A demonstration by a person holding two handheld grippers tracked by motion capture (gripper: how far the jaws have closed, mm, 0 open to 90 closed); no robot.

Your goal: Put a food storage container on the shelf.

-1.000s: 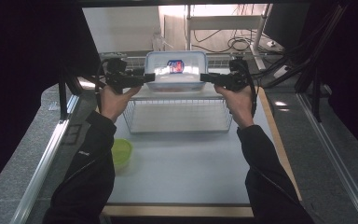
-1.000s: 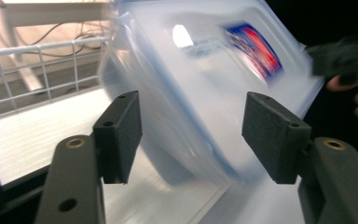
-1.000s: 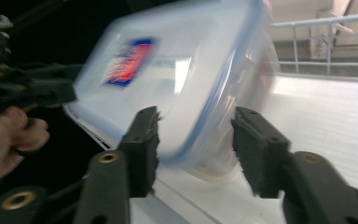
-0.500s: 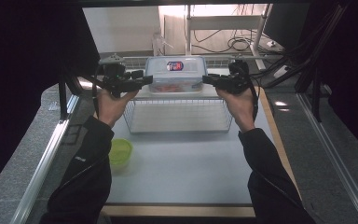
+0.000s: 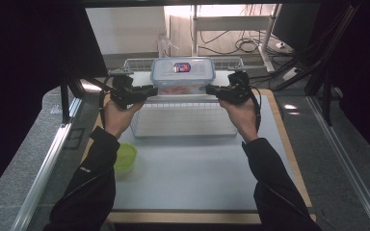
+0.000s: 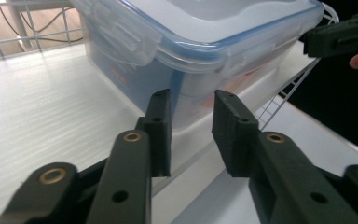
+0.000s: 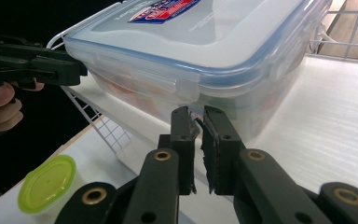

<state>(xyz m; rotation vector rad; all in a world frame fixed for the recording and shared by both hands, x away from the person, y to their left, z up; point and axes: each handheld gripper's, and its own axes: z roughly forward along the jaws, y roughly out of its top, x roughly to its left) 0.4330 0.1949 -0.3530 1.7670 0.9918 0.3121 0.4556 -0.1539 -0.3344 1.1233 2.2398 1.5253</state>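
Observation:
A clear plastic food container (image 5: 183, 74) with a blue-sealed lid and a red-and-blue label stands on the white top of a wire rack (image 5: 183, 120) at the far side of the table. My left gripper (image 5: 155, 90) points in at its left end. In the left gripper view its jaws (image 6: 191, 100) have just been closing; a gap remains, and the container's corner (image 6: 191, 42) lies just past the tips, untouched. My right gripper (image 5: 208, 89) points in at the right end. Its jaws (image 7: 198, 114) have also been closing, down to a thin slit with nothing seen between them.
A small tub with a green lid (image 5: 125, 156) sits on the white mat at the left, below my left forearm. A wire rail runs behind the container (image 7: 191, 42). The rack's grid front drops to the mat. Cables and a table leg lie beyond the far edge.
My left gripper has sunk a little towards the rack's top edge. Both pairs of jaws have narrowed. The container and the right hand have stayed where they were.

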